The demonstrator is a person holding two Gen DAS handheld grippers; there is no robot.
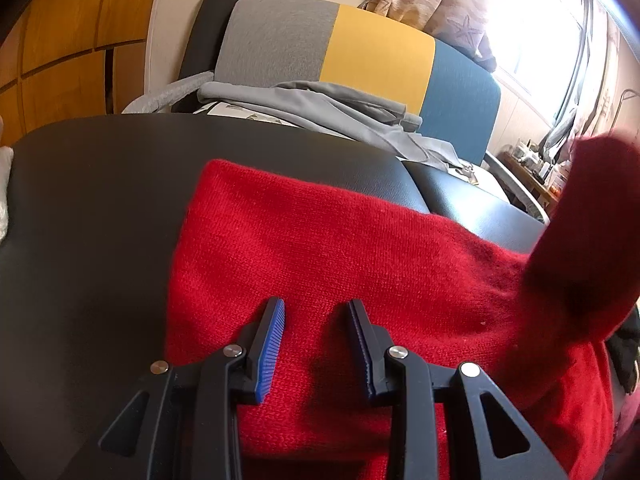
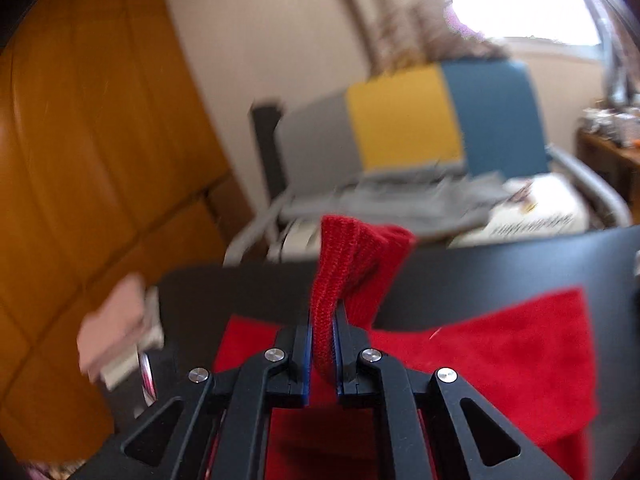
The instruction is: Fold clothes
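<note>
Black and smooth, the table carries a red knitted sweater spread flat across its middle. Over the sweater's near edge, the left gripper hovers with its blue-padded jaws partly apart and nothing between them; whether the tips touch the knit cannot be told. Further right, the right gripper is clamped on a ribbed red sleeve, holding it raised above the table.
</note>
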